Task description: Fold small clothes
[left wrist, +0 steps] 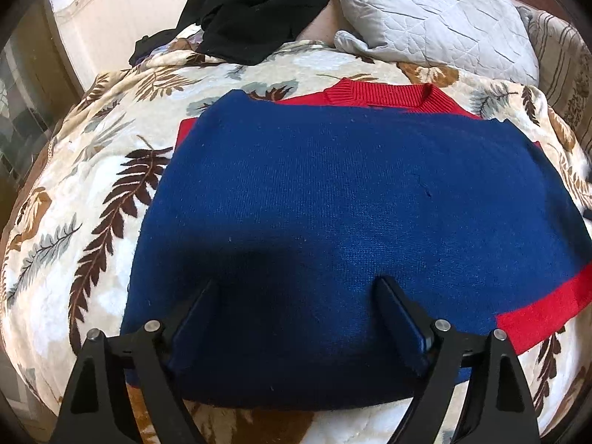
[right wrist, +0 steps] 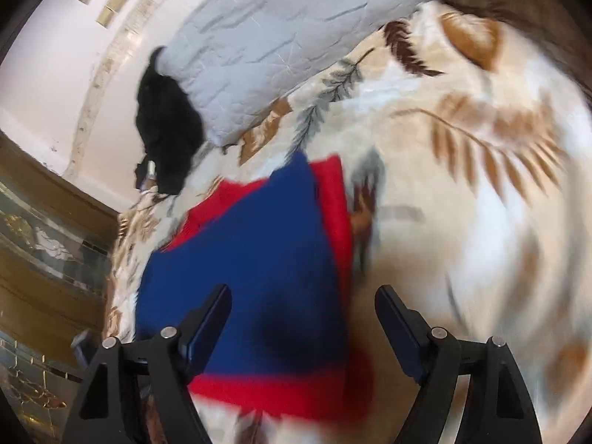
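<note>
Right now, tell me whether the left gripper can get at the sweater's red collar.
Probably yes. The left gripper is open over the blue part of the sweater, and nothing lies between it and the red collar at the far edge; it only needs to move forward.

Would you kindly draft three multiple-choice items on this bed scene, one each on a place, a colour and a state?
1. Where does the black garment lie?
A. on the sweater
B. at the far side of the bed, beside the grey quilted pillow
C. between the left gripper's fingers

2. What colours is the sweater?
A. blue and red
B. green and white
C. all black

3. How is the left gripper?
A. shut on the sweater
B. shut on the pillow
C. open over the sweater

Key:
1 B: the black garment lies next to the grey quilted pillow.
2 A: the sweater has a blue body with red collar and hem.
3 C: the left gripper has its jaws spread apart over the blue knit.
</note>
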`<action>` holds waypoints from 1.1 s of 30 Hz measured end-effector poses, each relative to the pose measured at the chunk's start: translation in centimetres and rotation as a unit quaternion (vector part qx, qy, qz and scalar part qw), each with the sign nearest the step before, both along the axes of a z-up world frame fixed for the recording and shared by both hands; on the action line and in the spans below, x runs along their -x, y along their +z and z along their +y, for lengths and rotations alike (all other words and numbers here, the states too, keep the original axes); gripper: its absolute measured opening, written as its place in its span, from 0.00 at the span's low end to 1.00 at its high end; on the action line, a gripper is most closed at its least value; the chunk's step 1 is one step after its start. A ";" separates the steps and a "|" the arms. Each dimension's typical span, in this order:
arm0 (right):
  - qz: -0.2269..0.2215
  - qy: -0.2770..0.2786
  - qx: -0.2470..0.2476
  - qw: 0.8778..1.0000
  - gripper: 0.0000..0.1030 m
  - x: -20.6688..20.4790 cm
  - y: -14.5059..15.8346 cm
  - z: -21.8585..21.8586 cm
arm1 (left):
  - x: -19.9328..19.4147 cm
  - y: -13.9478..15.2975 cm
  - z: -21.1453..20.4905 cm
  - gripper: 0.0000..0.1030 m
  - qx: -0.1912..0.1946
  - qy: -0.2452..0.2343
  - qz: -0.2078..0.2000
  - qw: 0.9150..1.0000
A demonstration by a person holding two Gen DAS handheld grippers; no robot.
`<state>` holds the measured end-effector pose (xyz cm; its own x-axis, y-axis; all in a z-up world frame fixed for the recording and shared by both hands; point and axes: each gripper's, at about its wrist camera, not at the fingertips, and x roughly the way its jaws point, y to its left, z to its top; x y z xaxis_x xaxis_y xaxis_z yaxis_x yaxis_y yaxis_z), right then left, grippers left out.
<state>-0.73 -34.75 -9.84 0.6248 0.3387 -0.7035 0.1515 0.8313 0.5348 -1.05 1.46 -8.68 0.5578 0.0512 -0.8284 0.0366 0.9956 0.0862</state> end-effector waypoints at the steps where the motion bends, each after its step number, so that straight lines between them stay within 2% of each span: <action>1: 0.015 0.004 0.013 1.000 0.81 -2.0 -0.6 -0.1 | 0.0 -0.1 0.0 0.86 -0.001 -0.001 0.000 1.000; 2: 0.023 0.008 0.019 1.000 0.81 -3.5 -0.8 0.1 | 0.0 -0.1 0.1 0.87 -0.001 -0.001 -0.001 1.000; 3: 0.035 0.018 0.016 0.999 0.76 -4.9 -1.2 0.3 | 0.0 -0.1 0.1 0.88 -0.001 -0.001 -0.002 1.000; 4: 0.049 0.039 0.016 0.998 0.65 -6.1 -1.5 1.0 | 0.0 -0.2 0.1 0.88 -0.001 -0.001 -0.003 1.000; 5: 0.062 0.052 0.035 0.996 0.15 -6.7 -1.6 1.8 | 0.0 -0.2 0.1 0.89 -0.003 -0.001 -0.003 1.000; 7: 0.051 0.057 0.096 0.992 0.16 -6.3 -0.1 3.4 | -0.2 -0.4 0.1 0.91 -0.003 0.000 -0.005 1.000; 8: 0.039 0.041 0.125 0.990 0.15 -5.7 0.6 3.6 | -0.3 -0.4 0.1 0.91 -0.002 0.000 -0.005 1.000; 10: 0.061 0.017 0.129 0.990 0.17 -5.8 -0.4 3.1 | -0.4 -0.4 0.0 0.92 -0.004 0.002 -0.003 1.000; 11: 0.065 0.006 0.125 0.990 0.25 -5.7 -0.8 2.7 | -0.4 -0.4 -0.1 0.92 -0.005 0.002 -0.002 1.000; 12: 0.055 0.001 0.122 0.991 0.28 -5.5 -0.6 2.7 | -0.4 -0.3 0.0 0.92 -0.005 0.003 -0.001 1.000; 13: 0.047 0.004 0.123 0.991 0.42 -5.0 -0.1 2.8 | -0.4 -0.3 0.1 0.92 -0.003 0.002 0.000 1.000; 14: 0.042 -0.002 0.129 0.991 0.74 -4.2 0.5 3.0 | -0.4 -0.3 0.2 0.92 0.000 0.002 0.002 1.000; 15: 0.026 -0.017 0.133 0.991 0.78 -2.9 1.4 3.2 | -0.4 -0.2 0.2 0.92 0.001 0.001 0.003 1.000; 18: -0.012 -0.014 0.125 0.992 0.78 0.2 3.7 4.3 | -0.4 -0.2 0.1 0.92 0.000 0.006 0.004 1.000; 21: -0.039 0.024 0.070 0.996 0.78 3.5 5.0 6.6 | -0.2 0.2 0.2 0.92 0.005 0.009 0.010 1.000; 25: -0.030 0.077 0.009 0.997 0.78 5.6 2.8 10.0 | 1.1 1.9 1.7 0.92 0.017 0.015 -0.005 1.000; 28: -0.022 0.088 0.005 0.996 0.78 6.4 0.7 11.0 | 2.7 3.0 4.6 0.92 0.021 0.043 -0.031 0.998; 30: -0.001 0.082 0.011 0.997 0.77 6.1 -0.9 10.7 | 3.2 2.5 7.2 0.91 0.023 0.079 -0.027 0.996; 31: -0.001 0.076 0.007 0.997 0.77 6.2 -1.3 10.4 | 2.9 1.3 8.5 0.86 0.021 0.094 0.000 0.995; 32: -0.012 0.072 -0.005 0.997 0.77 6.3 -1.5 9.9 | 2.7 0.3 9.4 0.71 0.021 0.096 0.021 0.995; 33: -0.013 0.070 -0.011 0.997 0.77 6.4 -1.4 9.7 | 2.8 -0.1 10.3 0.71 0.053 0.094 0.021 0.994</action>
<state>-7.09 -25.01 -11.27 0.5877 0.4397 -0.6792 0.0199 0.8313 0.5554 -3.89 11.80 -8.73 0.5122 0.0624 -0.8566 -0.1495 0.9886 -0.0173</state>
